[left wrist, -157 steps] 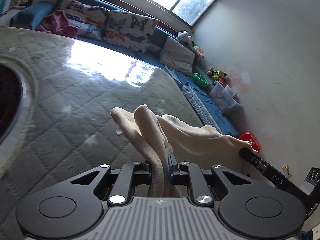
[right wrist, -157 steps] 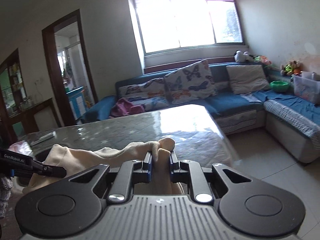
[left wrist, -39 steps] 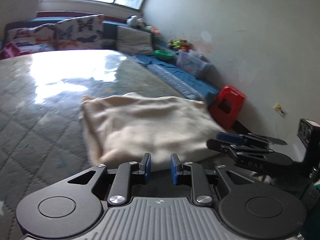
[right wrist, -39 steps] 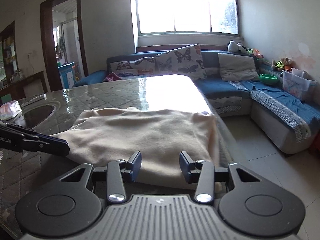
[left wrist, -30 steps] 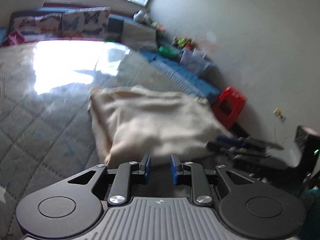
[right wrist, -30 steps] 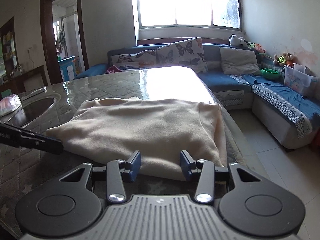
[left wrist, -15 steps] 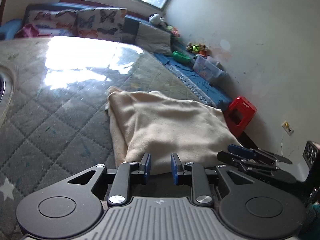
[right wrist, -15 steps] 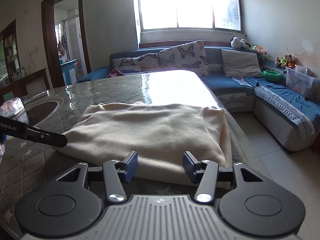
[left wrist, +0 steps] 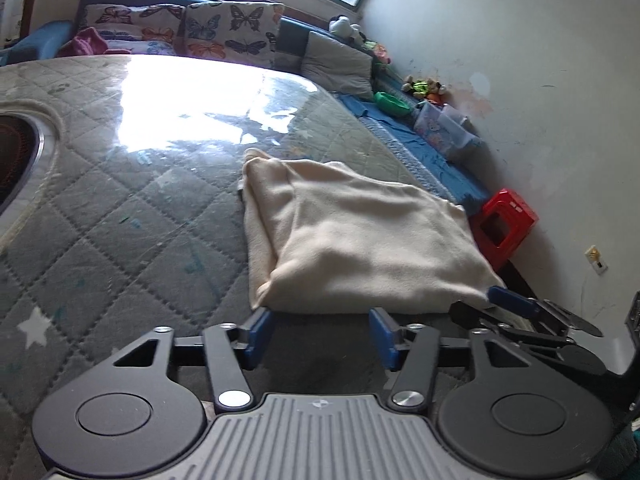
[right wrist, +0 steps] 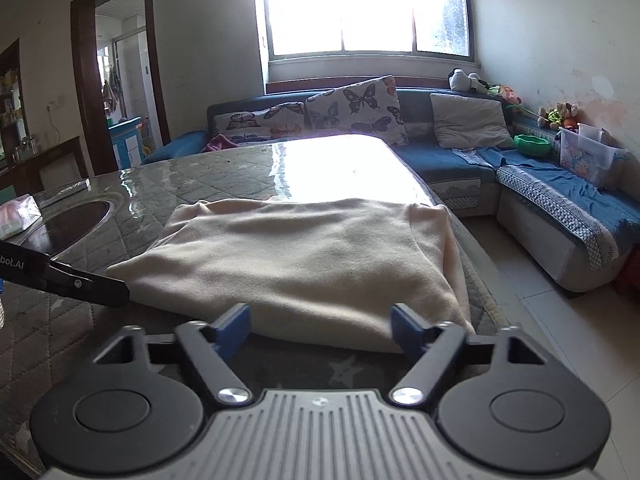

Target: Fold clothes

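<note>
Left gripper (left wrist: 320,334) and right gripper (right wrist: 320,328) are hovering at lower centre of each frame, jaws spread and gripping nothing. Just beyond them, the folded cream garment (right wrist: 304,264) is lying flat on the quilted worktop (left wrist: 100,208). Sofa (right wrist: 448,160) is occupying the upper frame.

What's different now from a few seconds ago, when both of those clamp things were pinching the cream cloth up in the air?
Both have let go. The cream garment went from bunched and lifted to lying flat and folded on the quilted table. The left gripper widened its fingers in the last half second; the right gripper was already open and now gapes wider. Both sit just short of the near edge. Sofa, cushions and red stool are unchanged.
</note>
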The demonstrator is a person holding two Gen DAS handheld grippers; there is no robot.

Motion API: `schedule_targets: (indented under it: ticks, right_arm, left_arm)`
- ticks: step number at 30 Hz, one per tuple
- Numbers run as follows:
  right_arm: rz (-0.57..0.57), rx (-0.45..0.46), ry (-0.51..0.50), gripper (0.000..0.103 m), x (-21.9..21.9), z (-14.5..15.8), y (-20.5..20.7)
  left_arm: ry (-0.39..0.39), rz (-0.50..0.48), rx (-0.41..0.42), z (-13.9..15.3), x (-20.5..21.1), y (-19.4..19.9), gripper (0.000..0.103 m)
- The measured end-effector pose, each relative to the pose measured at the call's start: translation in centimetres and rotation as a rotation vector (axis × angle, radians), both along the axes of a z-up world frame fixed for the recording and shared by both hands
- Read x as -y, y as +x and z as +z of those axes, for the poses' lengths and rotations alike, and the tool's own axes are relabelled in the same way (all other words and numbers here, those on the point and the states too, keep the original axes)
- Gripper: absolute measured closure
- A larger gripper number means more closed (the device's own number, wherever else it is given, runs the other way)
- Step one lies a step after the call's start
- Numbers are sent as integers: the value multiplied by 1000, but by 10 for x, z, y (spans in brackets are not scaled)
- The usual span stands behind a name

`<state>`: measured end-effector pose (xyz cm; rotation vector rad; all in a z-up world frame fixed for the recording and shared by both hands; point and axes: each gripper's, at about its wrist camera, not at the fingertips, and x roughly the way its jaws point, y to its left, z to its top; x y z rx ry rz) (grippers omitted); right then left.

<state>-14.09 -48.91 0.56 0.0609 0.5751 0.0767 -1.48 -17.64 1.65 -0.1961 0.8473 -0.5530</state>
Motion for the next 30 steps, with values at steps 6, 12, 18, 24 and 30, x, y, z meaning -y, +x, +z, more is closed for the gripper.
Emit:
schedule_targets:
  ticks: [6, 12, 18, 24, 30]
  right_arm:
    - [-19, -9, 12, 13, -7, 2, -6]
    - [-30, -6, 9, 1, -14, 4, -12]
    - [-36, 1, 4, 0, -22, 7, -16]
    - [-39, 8, -12, 0, -27, 10, -20]
    - [-54, -3, -26, 0, -30, 9, -23]
  left_arm:
    - [45, 17, 28, 2, -4, -9, 31]
    - [76, 30, 57, 6, -6, -18, 18]
    - [112, 40, 105, 11, -6, -27, 9]
    - [149, 51, 156, 17, -7, -35, 0]
    - [171, 58, 171, 18, -7, -39, 0]
